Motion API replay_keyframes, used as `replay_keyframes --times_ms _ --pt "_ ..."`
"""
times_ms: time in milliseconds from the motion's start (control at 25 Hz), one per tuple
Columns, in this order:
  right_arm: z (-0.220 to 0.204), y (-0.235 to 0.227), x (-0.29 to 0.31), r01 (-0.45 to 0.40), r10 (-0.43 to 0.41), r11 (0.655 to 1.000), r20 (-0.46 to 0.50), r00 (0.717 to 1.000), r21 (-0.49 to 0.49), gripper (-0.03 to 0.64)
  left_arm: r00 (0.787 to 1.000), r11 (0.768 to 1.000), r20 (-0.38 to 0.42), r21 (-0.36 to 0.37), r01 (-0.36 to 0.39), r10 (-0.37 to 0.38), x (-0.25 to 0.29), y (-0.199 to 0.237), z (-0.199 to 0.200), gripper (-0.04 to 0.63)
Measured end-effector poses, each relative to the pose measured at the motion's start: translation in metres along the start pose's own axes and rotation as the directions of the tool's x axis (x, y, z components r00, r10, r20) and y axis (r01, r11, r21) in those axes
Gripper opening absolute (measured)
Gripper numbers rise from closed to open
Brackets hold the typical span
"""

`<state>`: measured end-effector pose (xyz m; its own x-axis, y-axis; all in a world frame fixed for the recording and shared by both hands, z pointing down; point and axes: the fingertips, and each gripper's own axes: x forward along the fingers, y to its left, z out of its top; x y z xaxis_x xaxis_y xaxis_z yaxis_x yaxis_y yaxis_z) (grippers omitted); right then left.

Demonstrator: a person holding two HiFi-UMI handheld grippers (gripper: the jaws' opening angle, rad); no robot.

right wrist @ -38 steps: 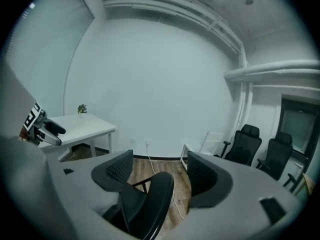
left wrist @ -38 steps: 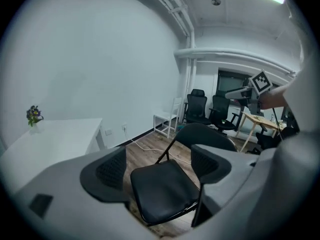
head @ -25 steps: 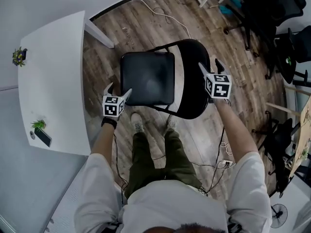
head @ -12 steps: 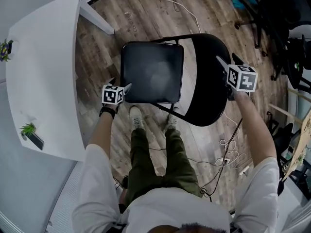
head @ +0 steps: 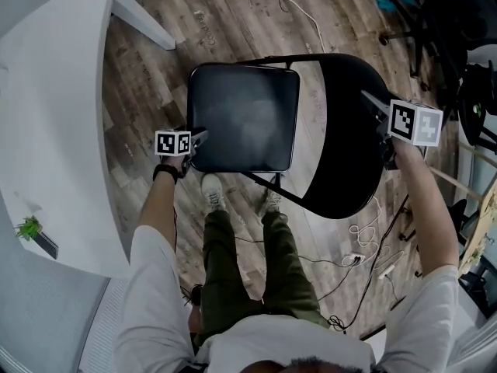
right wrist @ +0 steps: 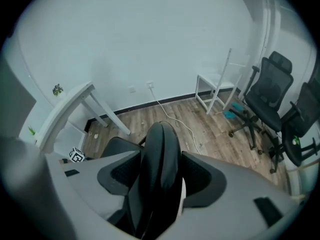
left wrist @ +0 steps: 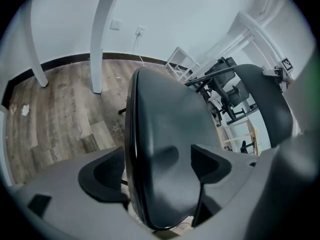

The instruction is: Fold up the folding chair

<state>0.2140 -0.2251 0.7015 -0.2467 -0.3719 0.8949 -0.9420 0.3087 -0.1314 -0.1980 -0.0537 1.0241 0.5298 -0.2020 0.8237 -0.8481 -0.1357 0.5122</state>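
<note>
At the far left of the head view, a white flat-topped bench (head: 54, 115) runs along the edge, with a small green potted plant (head: 28, 228) near its lower corner. Beside it lies a grey-brown wood plank floor (head: 155, 68), on which the black metal folding chair (head: 311, 196) stands unfolded just in front of the person's pale shoes (head: 211, 191). The left tool (left wrist: 157, 166) sits at the near left corner of the chair's square padded seat (head: 245, 119). In the left gripper view its jaws stand wide, one on each side of the seat's edge, and the dark cushion fills the gap between them. The seat lies flat and open, its rounded corners and thin rim all in sight from above. To its right rises the curved black backrest (head: 345, 146), broad and tilted away from the seat. The right tool (right wrist: 161, 176) is at the backrest's top edge on the far side. Its jaws are closing on that edge, which stands upright between them with a pad against each face. Loose white cables (head: 365, 247) trail on the floor below the backrest. At the far right, well apart from the folding chair, stand black wheeled office chairs (head: 454, 29).
</note>
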Motion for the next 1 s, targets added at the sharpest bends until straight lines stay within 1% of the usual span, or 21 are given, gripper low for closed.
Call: replay_keyframes --times_ms 80,200,280,400,480,600,720,840,920,1000 --pt "-0.001 0.001 0.002 -0.020 0.020 0.999 -0.011 1.000 0.028 0.244 0.999 0.999 -0.001 -0.015 0.038 -0.038 0.009 0.004 -0.001 0.408" --pt "-0.001 0.001 0.005 -0.042 0.043 0.998 -0.032 0.999 0.044 0.239 0.997 0.997 0.014 -0.038 0.072 -0.072 0.020 0.011 0.002 0.410" --pt "-0.003 0.001 0.008 -0.055 0.059 0.996 -0.052 0.997 0.064 0.235 0.995 0.993 0.007 -0.061 0.101 -0.101 0.028 0.016 -0.001 0.411" --pt "-0.002 0.001 0.011 -0.077 0.083 0.993 -0.068 0.994 0.094 0.230 0.985 0.979 0.001 -0.111 0.173 -0.174 0.037 0.021 -0.005 0.439" --pt "-0.002 0.001 0.012 -0.089 0.098 0.990 -0.073 0.992 0.110 0.225 0.967 0.956 0.012 -0.146 0.254 -0.255 0.041 0.019 -0.005 0.440" --pt "-0.003 0.002 0.014 -0.110 0.121 0.985 -0.082 0.989 0.132 0.213 0.928 0.911 0.043 -0.178 0.373 -0.371 0.047 0.010 -0.006 0.436" --pt "-0.002 0.003 0.015 -0.125 0.137 0.983 -0.083 0.987 0.137 0.195 0.891 0.872 0.065 -0.183 0.454 -0.450 0.053 0.002 -0.004 0.433" --pt "-0.002 0.006 0.016 -0.138 0.151 0.981 -0.088 0.985 0.139 0.167 0.853 0.832 0.055 -0.199 0.518 -0.519 0.054 -0.002 -0.005 0.399" --pt "-0.002 0.005 0.016 -0.148 0.162 0.979 -0.087 0.983 0.143 0.156 0.841 0.820 0.046 -0.199 0.536 -0.539 0.053 -0.003 -0.005 0.385" --pt "-0.001 0.004 0.016 -0.151 0.164 0.978 -0.085 0.983 0.145 0.149 0.836 0.815 0.049 -0.199 0.544 -0.546 0.053 -0.006 -0.004 0.375"
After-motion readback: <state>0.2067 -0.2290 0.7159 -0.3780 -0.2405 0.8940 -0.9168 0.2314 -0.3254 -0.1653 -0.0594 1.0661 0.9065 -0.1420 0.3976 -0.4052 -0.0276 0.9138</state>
